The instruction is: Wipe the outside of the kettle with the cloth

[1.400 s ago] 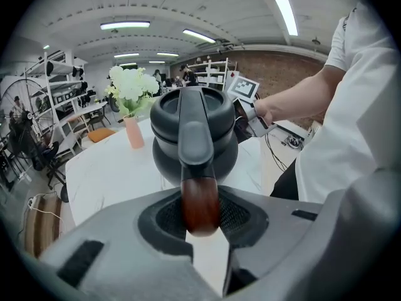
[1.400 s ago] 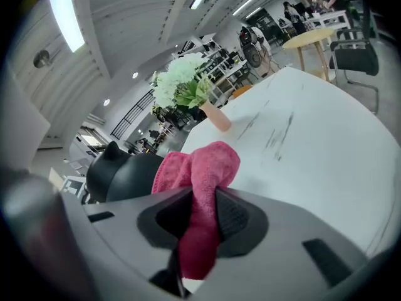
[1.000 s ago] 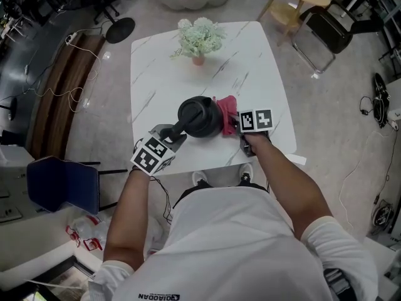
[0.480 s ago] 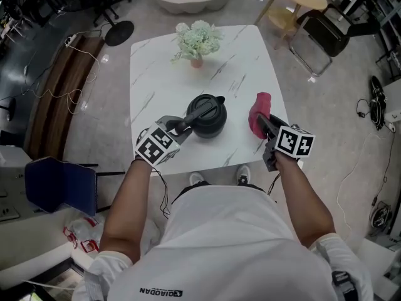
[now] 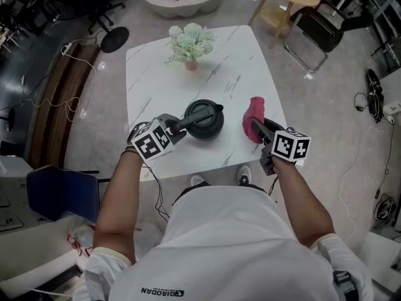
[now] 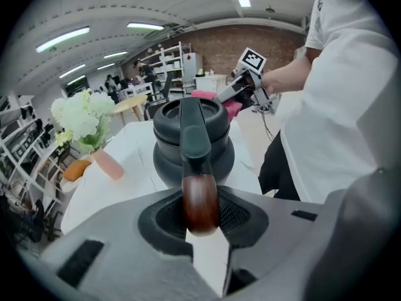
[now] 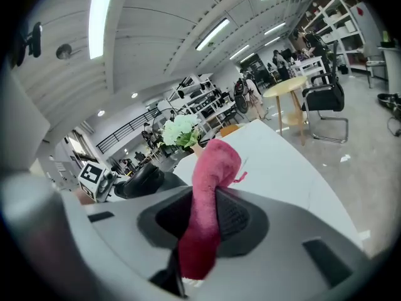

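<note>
Fingers of my left gripper point(image 6: 200, 217) are closed on the brown wooden end of the handle point(image 6: 199, 190) of the black kettle point(image 5: 204, 119). The kettle stands on the white marble-patterned table point(image 5: 153, 86) towards its near edge, with a vase of pale flowers point(image 5: 188, 44) well apart at the far side. Fingers of my right gripper point(image 7: 202, 231) pinch the red cloth point(image 7: 212, 174), whose free end rises above them; in the head view this cloth is held to the right of the kettle, near it but not touching.
</note>
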The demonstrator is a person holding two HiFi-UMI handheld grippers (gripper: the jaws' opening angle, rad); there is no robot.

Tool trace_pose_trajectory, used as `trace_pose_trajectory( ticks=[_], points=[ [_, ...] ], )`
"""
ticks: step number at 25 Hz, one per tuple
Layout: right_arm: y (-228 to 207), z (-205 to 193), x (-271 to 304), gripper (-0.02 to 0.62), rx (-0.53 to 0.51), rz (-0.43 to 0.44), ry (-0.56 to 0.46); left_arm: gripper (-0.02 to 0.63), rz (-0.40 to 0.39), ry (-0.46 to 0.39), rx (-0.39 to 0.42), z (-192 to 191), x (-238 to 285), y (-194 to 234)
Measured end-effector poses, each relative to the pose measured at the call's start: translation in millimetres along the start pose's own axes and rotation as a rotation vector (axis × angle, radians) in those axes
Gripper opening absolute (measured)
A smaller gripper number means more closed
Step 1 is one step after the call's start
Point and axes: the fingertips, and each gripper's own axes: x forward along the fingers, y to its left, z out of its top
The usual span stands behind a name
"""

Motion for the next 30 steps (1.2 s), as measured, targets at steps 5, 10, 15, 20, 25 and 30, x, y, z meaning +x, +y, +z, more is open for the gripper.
trace_pose_trajectory(
  ticks=[5, 10, 15, 20, 25, 30],
  points=[
    [6, -6, -4, 0.097, 0.012, -0.006, -0.014, 0.097, -0.144, 0.013, 0.114, 8, 0, 8],
    [9, -16, -13, 0.098, 0.007, -0.054, -0.032, 0.095, -0.242, 0.052, 0.257, 3, -1, 26],
    [10, -25, -22, 0.098, 0.030, -0.103, -0.049, 0.101, -0.211, 0.102, 0.461, -3, 2, 44],
    [20, -35, -25, 0.098, 0.052, -0.126, -0.056, 0.115, -0.153, 0.143, 0.613, -1, 8, 66],
    [34, -39, -23, 0.098, 0.039, -0.125, -0.063, 0.146, 0.015, 0.167, 0.731, 9, 19, 101],
    [45, -35, -21, 0.098, 0.032, -0.082, -0.059, 0.172, 0.109, 0.097, 0.643, 18, 17, 115]
  ],
)
